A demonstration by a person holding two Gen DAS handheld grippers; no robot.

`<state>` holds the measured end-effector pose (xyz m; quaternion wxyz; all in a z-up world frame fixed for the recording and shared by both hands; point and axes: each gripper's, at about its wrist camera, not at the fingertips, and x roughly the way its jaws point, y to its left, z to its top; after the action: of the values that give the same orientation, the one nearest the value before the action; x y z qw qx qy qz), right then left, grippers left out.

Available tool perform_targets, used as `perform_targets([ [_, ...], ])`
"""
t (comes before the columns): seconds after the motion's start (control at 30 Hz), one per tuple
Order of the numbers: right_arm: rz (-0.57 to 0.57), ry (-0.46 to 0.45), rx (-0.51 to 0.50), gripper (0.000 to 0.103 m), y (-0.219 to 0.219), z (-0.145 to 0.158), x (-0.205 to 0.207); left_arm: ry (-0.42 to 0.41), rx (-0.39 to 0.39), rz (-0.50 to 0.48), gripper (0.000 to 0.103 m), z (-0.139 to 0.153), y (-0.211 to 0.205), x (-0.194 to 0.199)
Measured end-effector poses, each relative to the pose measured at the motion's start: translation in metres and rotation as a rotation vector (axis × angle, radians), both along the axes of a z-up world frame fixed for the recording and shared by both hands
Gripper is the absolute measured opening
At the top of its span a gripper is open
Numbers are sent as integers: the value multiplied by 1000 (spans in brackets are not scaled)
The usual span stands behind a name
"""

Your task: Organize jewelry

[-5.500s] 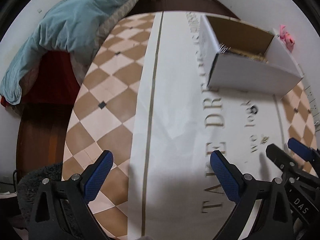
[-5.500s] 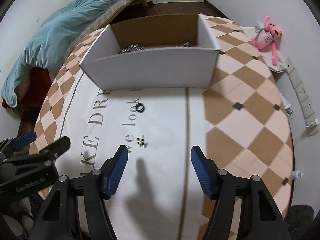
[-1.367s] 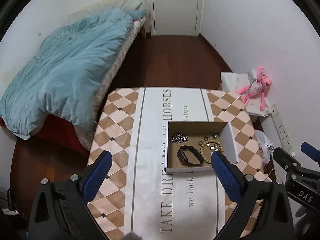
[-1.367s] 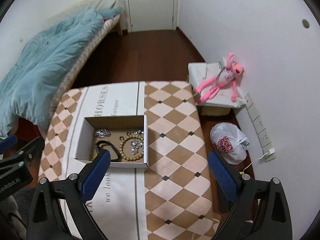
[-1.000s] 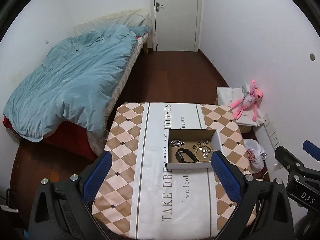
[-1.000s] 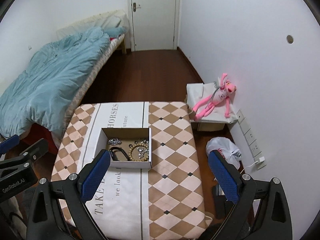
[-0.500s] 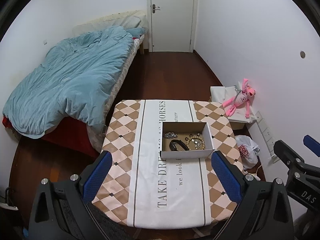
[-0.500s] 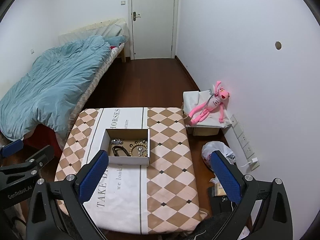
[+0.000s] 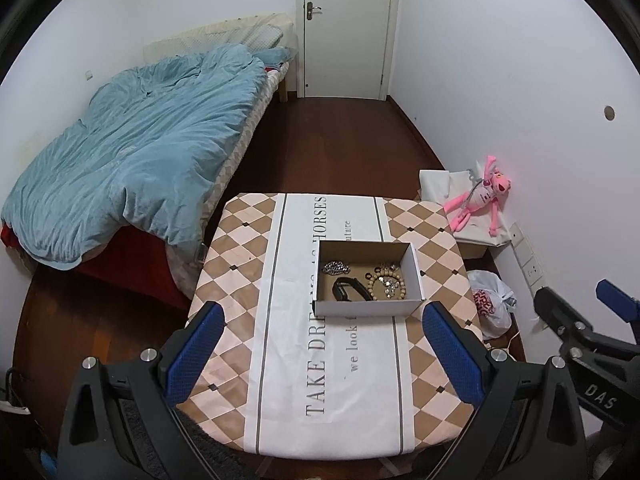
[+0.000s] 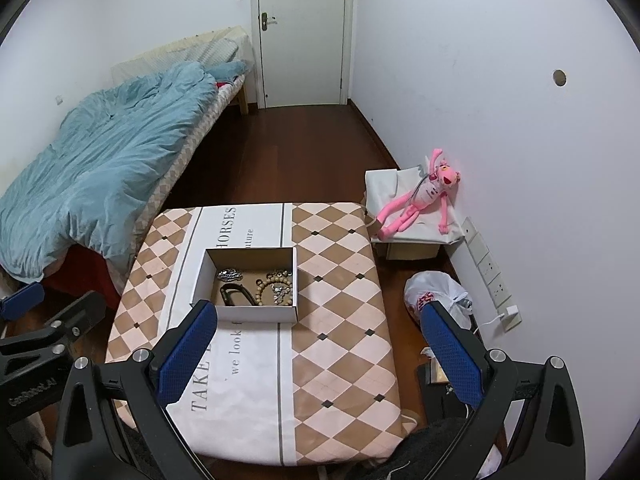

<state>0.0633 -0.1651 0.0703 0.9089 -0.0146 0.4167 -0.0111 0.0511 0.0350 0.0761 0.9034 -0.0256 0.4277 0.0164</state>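
Note:
A white cardboard box (image 9: 367, 307) (image 10: 256, 313) stands on the table's white runner. Inside lie a black band (image 9: 347, 289) (image 10: 236, 294), a beaded bracelet (image 9: 385, 282) (image 10: 276, 285) and a silver brooch (image 9: 335, 268) (image 10: 229, 275). My left gripper (image 9: 320, 354) is open and empty, held high above the table's near end. My right gripper (image 10: 318, 354) is open and empty, also high up, over the table's right side.
The table (image 9: 240, 280) has a checked cloth. A bed with a blue duvet (image 9: 140, 160) stands left. A pink plush toy (image 10: 420, 200) lies on a white box by the right wall, above a plastic bag (image 10: 436, 294). A door (image 9: 346, 28) is at the back.
Both grippers have risen far above the table, from close to its surface to a view of the whole room. Both stayed open and empty.

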Motion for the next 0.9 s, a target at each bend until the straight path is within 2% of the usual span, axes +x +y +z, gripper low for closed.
perform_targets([
  [0.5,11,67,-10,103,5,-11,56,100,26,-27,101,-8,-3,54],
  [0.9,6,92,-26,103,5,-16,70,113,18,-13,101,-12,2,67],
])
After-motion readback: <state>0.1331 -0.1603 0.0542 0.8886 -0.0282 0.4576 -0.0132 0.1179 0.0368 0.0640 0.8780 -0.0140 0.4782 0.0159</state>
